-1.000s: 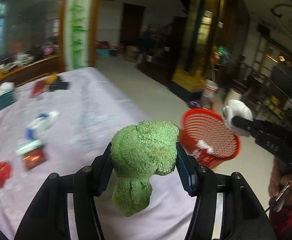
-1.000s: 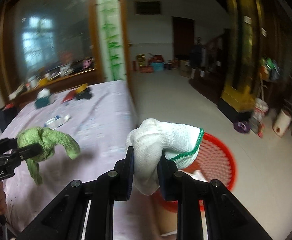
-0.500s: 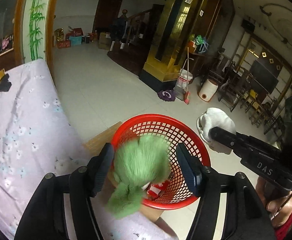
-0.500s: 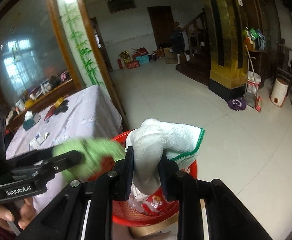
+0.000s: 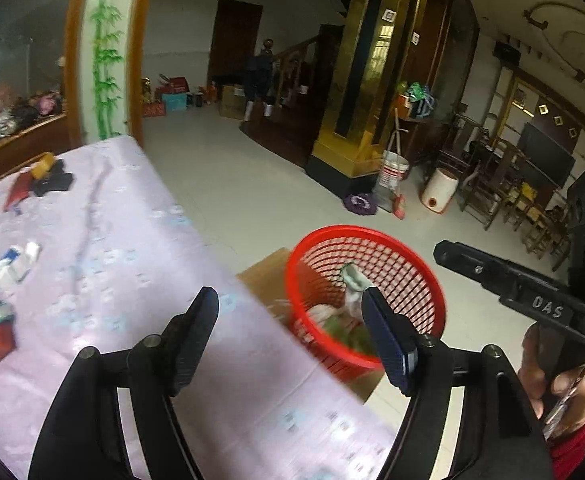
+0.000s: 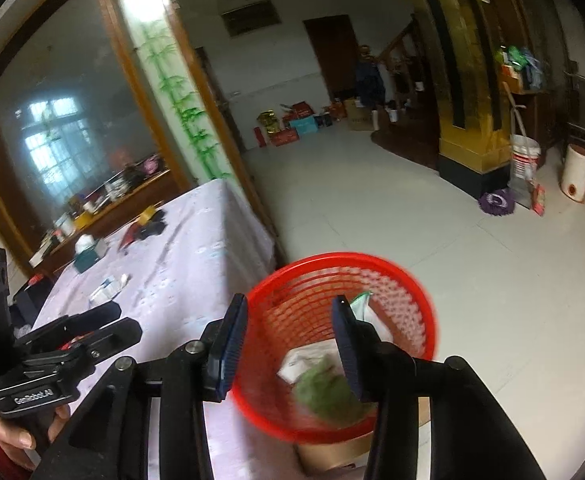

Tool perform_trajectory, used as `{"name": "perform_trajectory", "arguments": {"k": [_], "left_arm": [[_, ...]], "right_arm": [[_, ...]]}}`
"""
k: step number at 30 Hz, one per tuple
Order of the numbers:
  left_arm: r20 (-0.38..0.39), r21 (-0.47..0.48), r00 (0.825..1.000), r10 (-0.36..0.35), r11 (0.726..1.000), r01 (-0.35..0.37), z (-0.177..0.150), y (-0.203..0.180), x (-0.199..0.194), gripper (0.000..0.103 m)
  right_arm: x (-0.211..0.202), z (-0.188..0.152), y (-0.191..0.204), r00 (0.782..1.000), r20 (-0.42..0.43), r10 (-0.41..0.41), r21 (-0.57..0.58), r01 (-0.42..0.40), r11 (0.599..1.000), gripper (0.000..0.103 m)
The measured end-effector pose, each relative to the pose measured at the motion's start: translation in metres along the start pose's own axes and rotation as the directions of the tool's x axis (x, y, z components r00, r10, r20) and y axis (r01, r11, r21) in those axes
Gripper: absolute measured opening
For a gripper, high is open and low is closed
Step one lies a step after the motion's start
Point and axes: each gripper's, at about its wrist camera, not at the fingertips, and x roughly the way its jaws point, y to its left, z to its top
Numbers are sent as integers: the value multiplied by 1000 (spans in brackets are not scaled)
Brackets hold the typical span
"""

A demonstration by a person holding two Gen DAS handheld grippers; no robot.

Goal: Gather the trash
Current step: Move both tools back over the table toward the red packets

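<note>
Lying in basket (image 6: pixel 412 292) beyond right claw (image 6: pixel 288 344): green cloth (image 6: pixel 324 392).

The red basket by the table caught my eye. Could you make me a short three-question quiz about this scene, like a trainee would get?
1. True or false: the left gripper is holding something between its jaws.
2. Multiple choice: where does the green cloth lie? A) on the purple tablecloth B) inside the red basket C) on the floor
3. Fill in: the right gripper has its jaws ____.

Key: 1 false, both grippers are empty with jaws apart. 2 B, it lies in the basket beside a white glove. 3 open.
</note>
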Motion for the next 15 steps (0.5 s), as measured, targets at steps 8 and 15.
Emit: {"name": "perform_trajectory", "arguments": {"k": [8,15], "left_arm": [[33,-50,995,99,994,-98,-28,51,-59,73],[27,-116,975,222,969,-218,-59,119,-109,73]], "right_arm": [[3,-14,78,997,0,71,-109,-70,992,55],[22,-36,144,986,-75,150,-205,-163,965,57]]}}
